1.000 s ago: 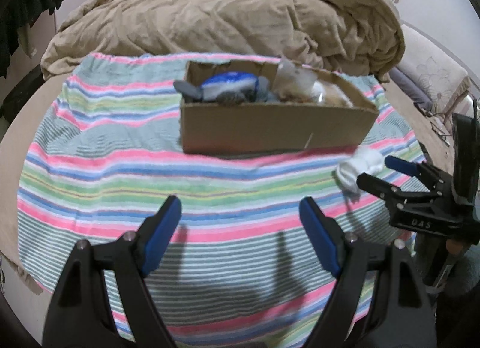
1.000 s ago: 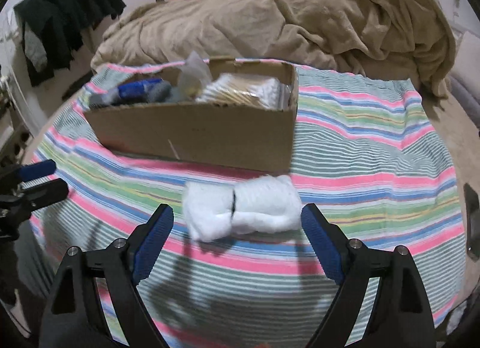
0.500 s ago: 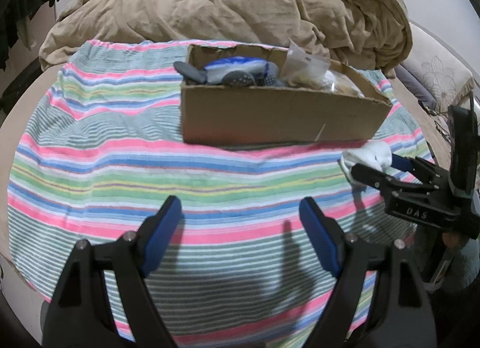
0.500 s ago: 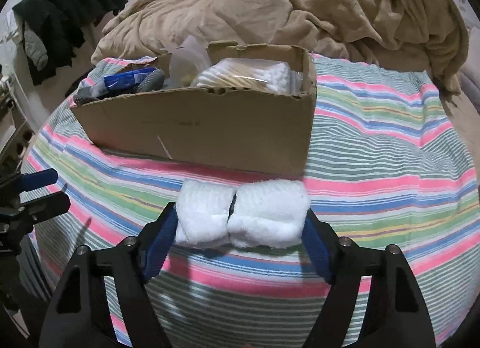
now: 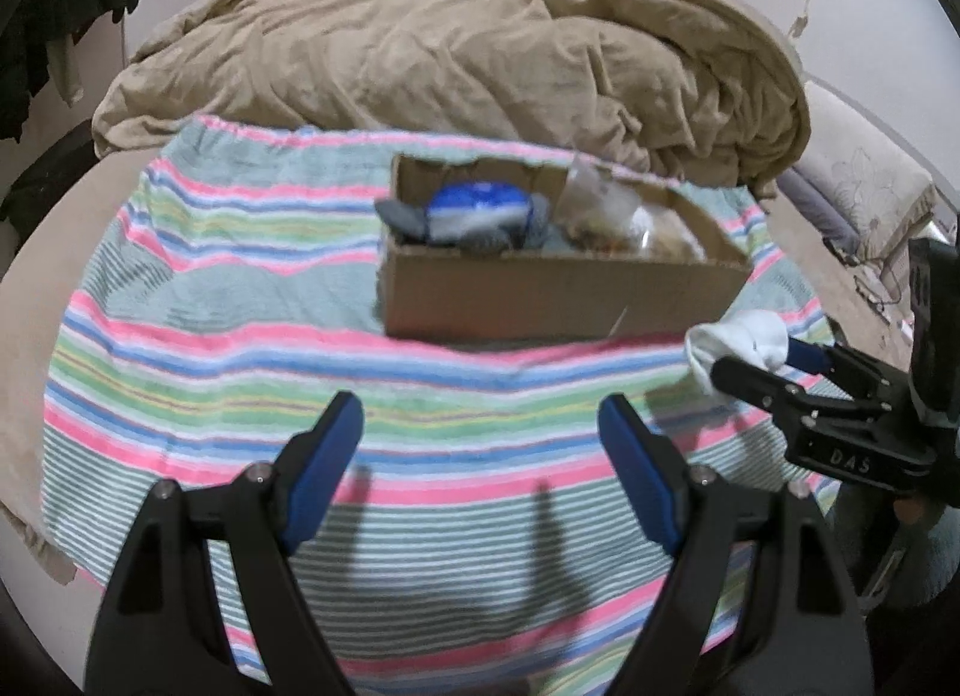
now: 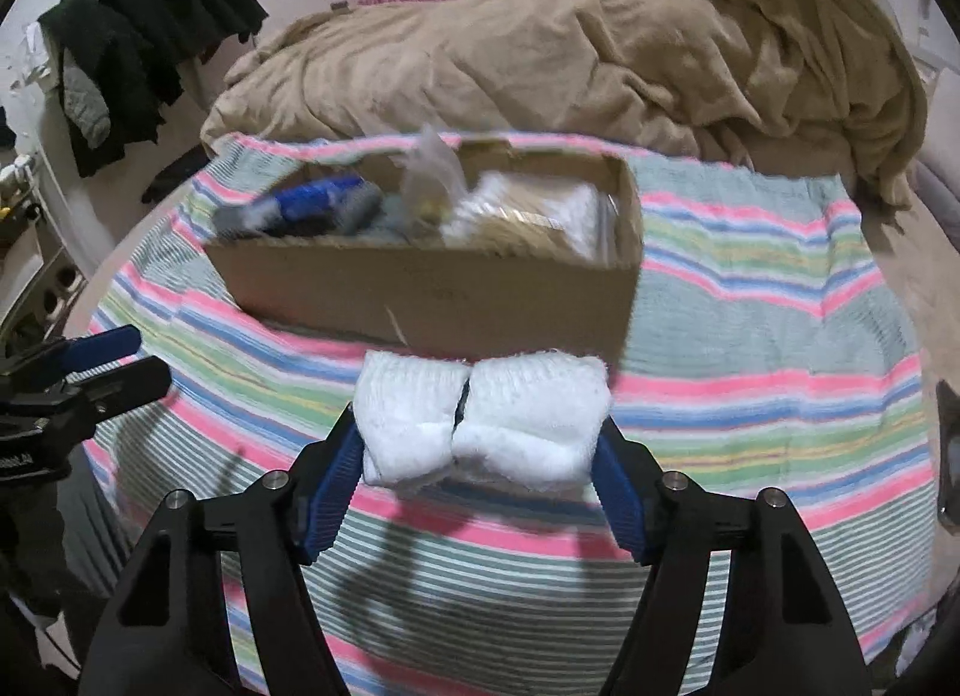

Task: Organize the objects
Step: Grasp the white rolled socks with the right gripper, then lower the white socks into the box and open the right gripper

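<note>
My right gripper [image 6: 480,450] is shut on a white rolled sock bundle [image 6: 480,420] and holds it above the striped cloth [image 6: 750,396], just in front of the cardboard box [image 6: 432,288]. The bundle also shows in the left wrist view [image 5: 738,342], held by the right gripper [image 5: 762,363]. The box [image 5: 558,294] holds blue and grey socks [image 5: 474,216] and clear packets [image 5: 600,204]. My left gripper [image 5: 480,456] is open and empty above the cloth, in front of the box.
A tan blanket [image 5: 480,72] is heaped behind the box. Dark clothes [image 6: 138,36] hang at the far left. A pillow [image 5: 864,180] lies at the right. The cloth's front edge [image 5: 60,570] hangs over the bed edge.
My right gripper closed on the white sock bundle and lifted it off the cloth toward the box. My left gripper stayed open and drew back a little.
</note>
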The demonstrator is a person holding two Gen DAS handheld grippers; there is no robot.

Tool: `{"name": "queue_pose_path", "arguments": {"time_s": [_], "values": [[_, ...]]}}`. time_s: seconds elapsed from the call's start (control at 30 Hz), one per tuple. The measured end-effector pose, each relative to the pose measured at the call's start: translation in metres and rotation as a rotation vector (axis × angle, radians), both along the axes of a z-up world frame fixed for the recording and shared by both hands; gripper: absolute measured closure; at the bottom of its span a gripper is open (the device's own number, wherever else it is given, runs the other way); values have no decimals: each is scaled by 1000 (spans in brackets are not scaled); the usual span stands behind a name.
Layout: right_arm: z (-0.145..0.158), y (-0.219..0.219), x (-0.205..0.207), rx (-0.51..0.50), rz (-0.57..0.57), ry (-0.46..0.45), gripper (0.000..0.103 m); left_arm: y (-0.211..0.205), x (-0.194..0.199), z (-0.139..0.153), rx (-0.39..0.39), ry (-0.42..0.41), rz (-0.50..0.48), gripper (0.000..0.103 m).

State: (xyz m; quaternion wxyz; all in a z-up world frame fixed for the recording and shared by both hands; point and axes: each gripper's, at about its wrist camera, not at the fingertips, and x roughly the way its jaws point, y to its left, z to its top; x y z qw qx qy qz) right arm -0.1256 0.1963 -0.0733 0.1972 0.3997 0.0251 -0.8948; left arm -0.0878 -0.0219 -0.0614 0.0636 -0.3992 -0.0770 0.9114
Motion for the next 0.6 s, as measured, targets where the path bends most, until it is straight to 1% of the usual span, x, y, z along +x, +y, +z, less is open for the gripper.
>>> {"name": "queue_pose_path", "arguments": {"time_s": [0.17,0.27,0.4,0.6], "values": [[29,-13,-2,-25,11,39,30,-7,-5,17,9,36,-4,21],[41,-24,-9,-35,14,54,30,-12,-8,21,14,47,1,21],[46,-37,-23,-44,3,53,30,-18,-17,24,4,61,6,21],[40,-58,-46,-28,-28,36,30,-31,-35,24,-3,64,29,21]]}}
